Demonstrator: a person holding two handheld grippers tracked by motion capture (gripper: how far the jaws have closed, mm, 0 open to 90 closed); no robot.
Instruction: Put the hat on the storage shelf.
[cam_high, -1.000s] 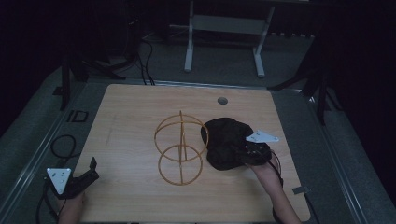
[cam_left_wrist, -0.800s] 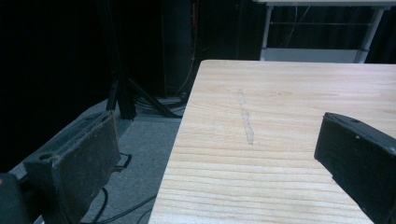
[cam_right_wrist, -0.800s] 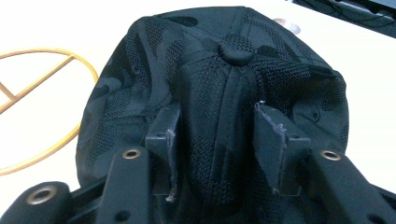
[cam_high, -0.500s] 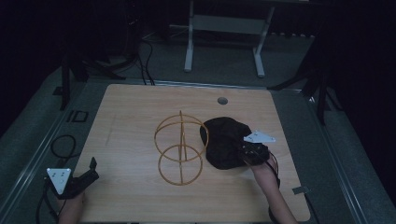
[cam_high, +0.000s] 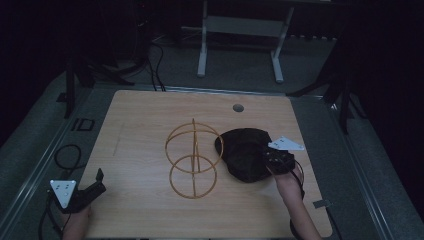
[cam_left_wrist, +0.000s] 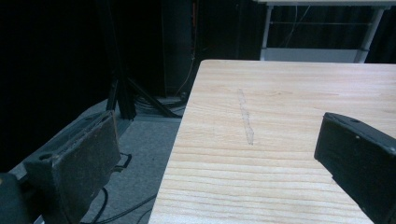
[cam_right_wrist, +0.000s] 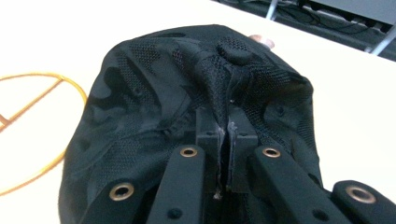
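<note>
Jaws of right gripper (cam_right_wrist: 223, 140) just closed, pinching a ridge of mesh fabric of the black cap (cam_right_wrist: 187, 107); in high view, right gripper (cam_high: 272, 161) at the cap's (cam_high: 243, 152) near-right edge. Cap lying on the wooden table (cam_high: 150, 125), right of centre, just beside the gold wire stand (cam_high: 194, 159). Jaws of left gripper (cam_left_wrist: 224, 154) wide apart, nothing between; left gripper (cam_high: 92, 187) at the near-left table corner, well apart from cap.
</note>
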